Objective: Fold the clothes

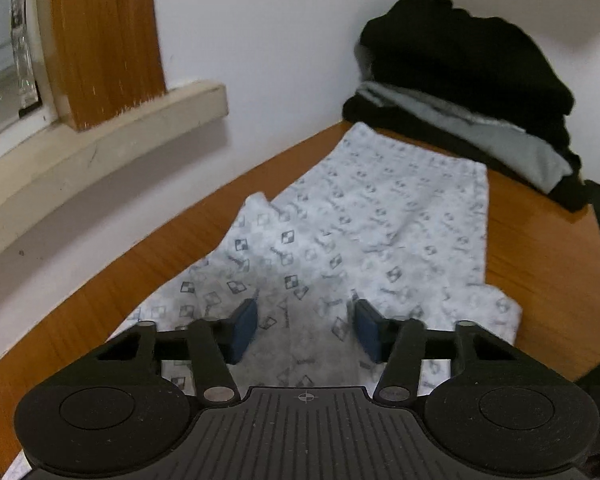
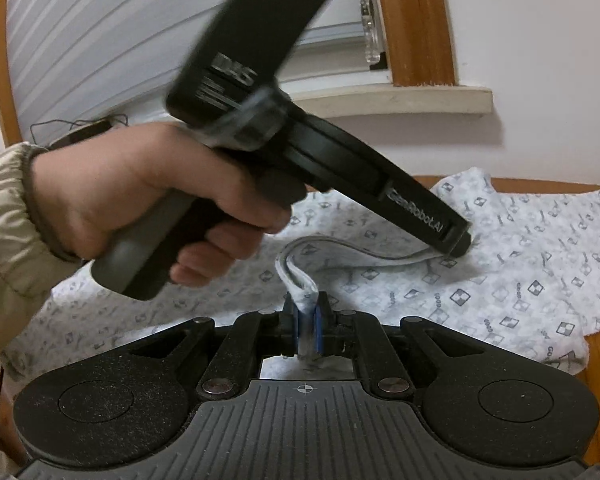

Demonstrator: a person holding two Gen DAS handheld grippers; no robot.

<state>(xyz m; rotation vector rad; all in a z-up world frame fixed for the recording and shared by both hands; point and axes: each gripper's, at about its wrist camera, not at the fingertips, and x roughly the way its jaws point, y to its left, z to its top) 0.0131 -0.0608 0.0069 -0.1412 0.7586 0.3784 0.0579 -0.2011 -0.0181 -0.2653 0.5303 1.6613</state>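
Right gripper clamps the neckband of the shirt spread on the table; left gripper hovers part-open and empty, the shirt's length running toward 12 o'clock

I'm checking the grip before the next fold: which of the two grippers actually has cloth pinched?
The right gripper: its blue pads are shut on a bunched fold of the patterned garment. The left gripper stands open above the cloth, nothing pinched.
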